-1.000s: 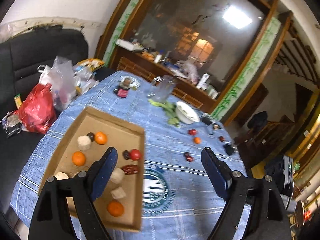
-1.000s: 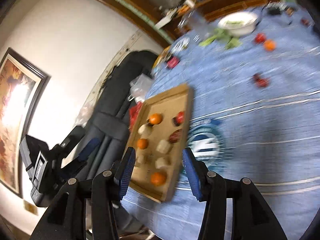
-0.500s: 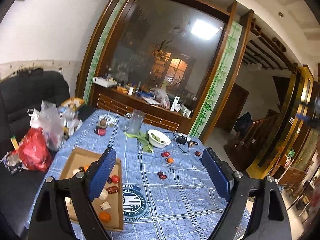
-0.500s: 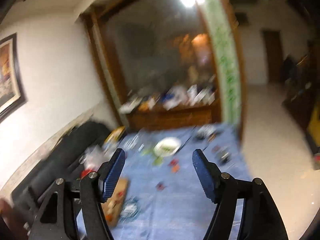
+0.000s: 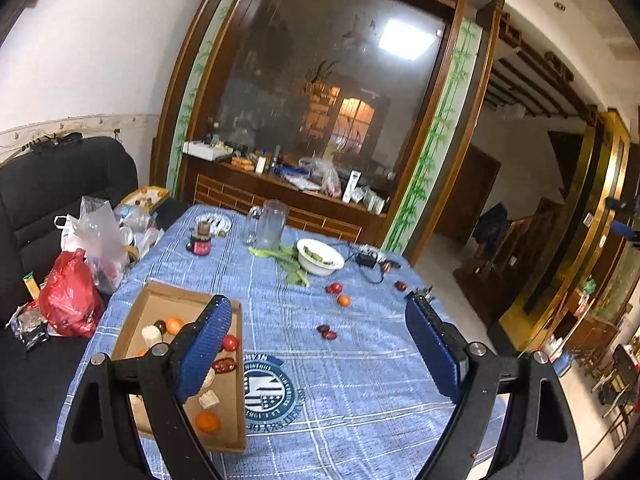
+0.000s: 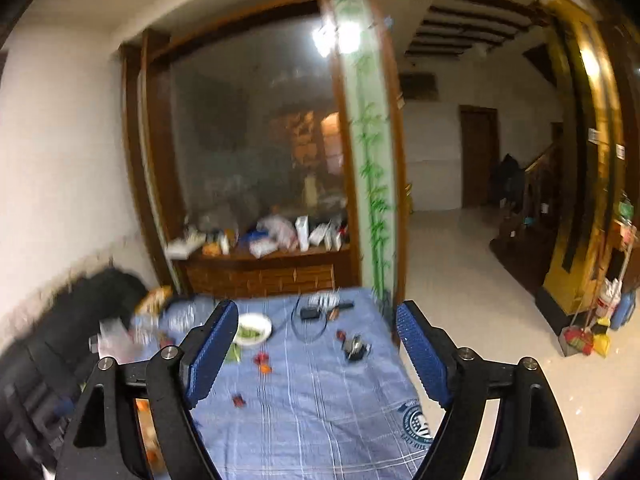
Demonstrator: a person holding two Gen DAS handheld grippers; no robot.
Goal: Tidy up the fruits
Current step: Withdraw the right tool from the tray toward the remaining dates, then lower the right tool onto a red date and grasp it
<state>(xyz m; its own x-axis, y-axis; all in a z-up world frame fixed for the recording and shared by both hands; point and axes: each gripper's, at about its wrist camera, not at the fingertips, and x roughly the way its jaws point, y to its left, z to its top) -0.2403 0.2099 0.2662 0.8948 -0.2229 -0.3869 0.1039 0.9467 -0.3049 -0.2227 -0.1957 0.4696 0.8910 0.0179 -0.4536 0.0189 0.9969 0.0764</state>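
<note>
A table under a blue checked cloth [image 5: 320, 400] fills the lower part of both wrist views, with a black sofa [image 5: 48, 184] along its left side holding a red bag [image 5: 70, 296] and clear plastic bags [image 5: 102, 232]. At the far end stand a clear glass jug [image 5: 274, 224], a small jar with a red label [image 5: 201, 242] and a white bowl [image 5: 320, 256] with green pieces inside; green leaves [image 5: 290, 262] lie just beside the bowl, and a black adapter with its cable [image 5: 368, 262] sits near the far right corner. A flat cardboard tray [image 5: 160, 300] rests on the near left of the cloth and holds oranges [image 5: 208, 422], pale chunks, a red round fruit [image 5: 230, 343] and dark red dates; part of it is hidden behind the finger. Loose fruit lies on the cloth well apart from the tray: a red pair with an orange one [image 5: 343, 300], two dark red ones [image 5: 327, 332] nearer, one more [image 5: 400, 286] at the right edge. The left gripper [image 5: 316, 344] hangs above the table, released, with nothing between its blue pads. The right gripper [image 6: 316, 350] is also above the table, its jaws opening with nothing between them; its view is blurred
</note>
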